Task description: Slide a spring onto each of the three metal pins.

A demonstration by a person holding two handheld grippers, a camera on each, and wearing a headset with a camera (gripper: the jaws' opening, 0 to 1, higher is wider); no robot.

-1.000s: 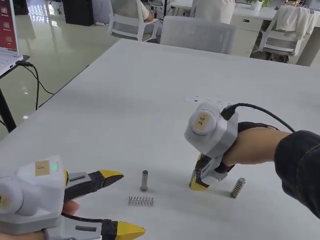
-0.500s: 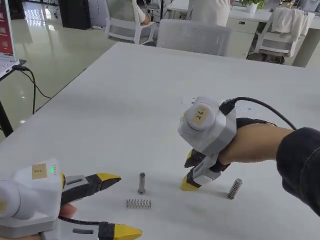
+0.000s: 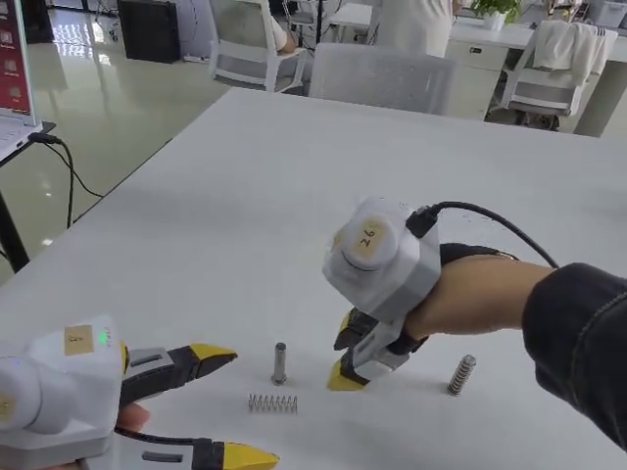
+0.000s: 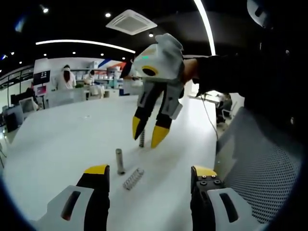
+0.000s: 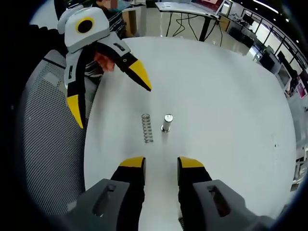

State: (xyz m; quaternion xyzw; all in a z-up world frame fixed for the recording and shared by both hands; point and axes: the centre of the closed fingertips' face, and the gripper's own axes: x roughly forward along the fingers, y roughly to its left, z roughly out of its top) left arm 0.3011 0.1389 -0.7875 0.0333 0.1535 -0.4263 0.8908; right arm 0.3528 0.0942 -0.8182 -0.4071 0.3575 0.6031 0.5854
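Right claw (image 5: pixel 161 162), ajar, has neared the bare silver metal pin (image 3: pixel 279 362); the loose coil spring (image 3: pixel 272 401) beside it seems next; left claw (image 4: pixel 150 170) gapes.

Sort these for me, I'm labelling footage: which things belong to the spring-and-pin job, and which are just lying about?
Job in hand:
upright pin; spring lying flat near it; second spring standing on end; left gripper and right gripper, both open.

Lying about:
grey chair; laptop; trailing black cable.
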